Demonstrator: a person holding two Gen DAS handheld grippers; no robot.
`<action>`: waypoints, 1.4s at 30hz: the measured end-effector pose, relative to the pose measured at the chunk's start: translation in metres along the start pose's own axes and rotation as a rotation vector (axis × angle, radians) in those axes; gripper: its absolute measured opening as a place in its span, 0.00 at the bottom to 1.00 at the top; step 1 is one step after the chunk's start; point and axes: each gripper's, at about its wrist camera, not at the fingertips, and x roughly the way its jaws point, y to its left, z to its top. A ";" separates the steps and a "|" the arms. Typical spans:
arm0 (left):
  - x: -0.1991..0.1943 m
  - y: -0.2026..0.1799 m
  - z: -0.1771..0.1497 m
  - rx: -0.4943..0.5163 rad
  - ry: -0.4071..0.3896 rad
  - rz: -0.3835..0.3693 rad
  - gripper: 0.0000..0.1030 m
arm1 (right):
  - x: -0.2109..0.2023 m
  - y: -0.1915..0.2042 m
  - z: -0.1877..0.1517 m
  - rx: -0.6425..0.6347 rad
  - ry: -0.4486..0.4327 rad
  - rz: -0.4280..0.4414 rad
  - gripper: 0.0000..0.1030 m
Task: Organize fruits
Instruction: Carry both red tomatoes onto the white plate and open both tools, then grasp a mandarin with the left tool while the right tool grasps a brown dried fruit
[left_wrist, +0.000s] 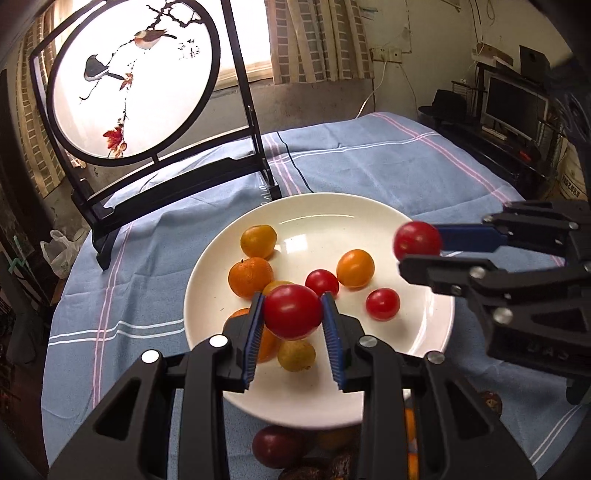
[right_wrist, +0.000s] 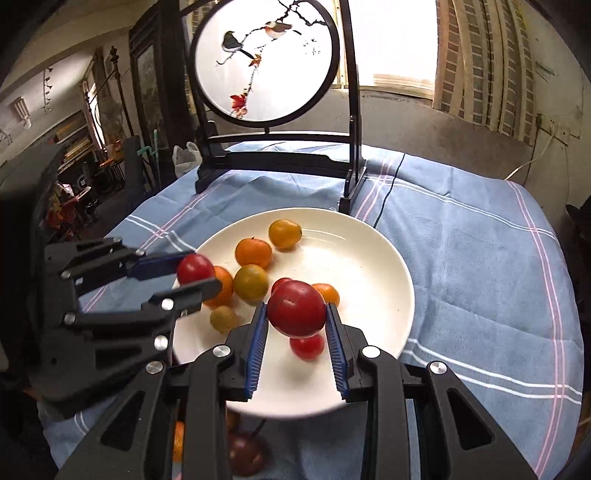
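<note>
My left fingers (left_wrist: 292, 314) are clenched on a red tomato (left_wrist: 292, 312), held above the near half of the white plate (left_wrist: 424, 332). My right fingers (right_wrist: 296, 314) grasp a larger red tomato (right_wrist: 296, 308) over the same plate's near rim. Mandarins (left_wrist: 250, 277) and smaller tomatoes (left_wrist: 382, 304) lie in the plate, which rests on the blue-clothed bench (left_wrist: 369, 158), in front of the bird screen (left_wrist: 129, 77) at its far edge.

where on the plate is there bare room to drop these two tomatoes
Bare white lies on the right half of the plate, between the rim and the small orange fruit, and along the far rim. The left side is crowded: the orange cluster sits packed there. Each hand-held gripper, left and right, holds a red tomato.
</note>
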 end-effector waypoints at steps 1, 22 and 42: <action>0.005 -0.002 0.000 0.003 0.009 0.002 0.30 | 0.009 -0.003 0.004 0.010 0.011 -0.007 0.31; -0.053 0.025 -0.049 -0.030 -0.034 0.005 0.60 | -0.061 0.024 -0.087 -0.175 0.079 0.048 0.55; -0.053 -0.041 -0.134 -0.084 0.119 -0.159 0.67 | -0.059 0.039 -0.148 -0.259 0.169 -0.026 0.42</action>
